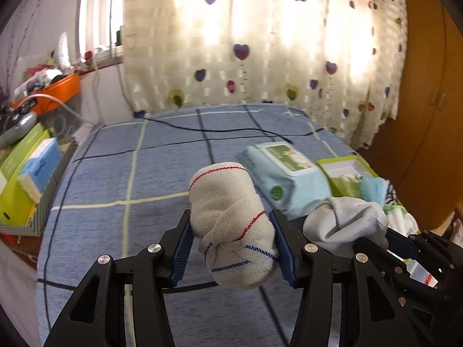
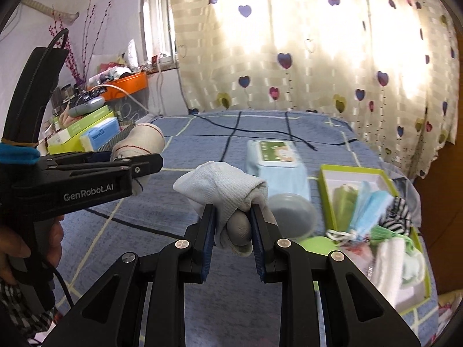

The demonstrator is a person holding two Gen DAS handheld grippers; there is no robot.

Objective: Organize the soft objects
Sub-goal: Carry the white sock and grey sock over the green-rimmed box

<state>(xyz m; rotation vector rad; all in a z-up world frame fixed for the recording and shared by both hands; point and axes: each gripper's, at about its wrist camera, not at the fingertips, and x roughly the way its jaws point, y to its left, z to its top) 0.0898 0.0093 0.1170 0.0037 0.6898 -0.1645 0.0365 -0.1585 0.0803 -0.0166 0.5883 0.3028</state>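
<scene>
My left gripper is shut on a rolled cream sock bundle with red and blue stitching, held above the blue checked bedspread. The same bundle shows at the left of the right wrist view, in the left gripper. My right gripper is shut on a rolled pale grey sock, also lifted off the bed; that sock sits just right of the cream bundle in the left wrist view. A green-rimmed box with face masks and folded cloths lies on the bed at the right.
A pale blue wet-wipe pack lies on the bed beyond the grippers, with a grey round lid beside it. A black cable crosses the far bedspread. Boxes and an orange tray stand on the left. A wooden wardrobe stands on the right.
</scene>
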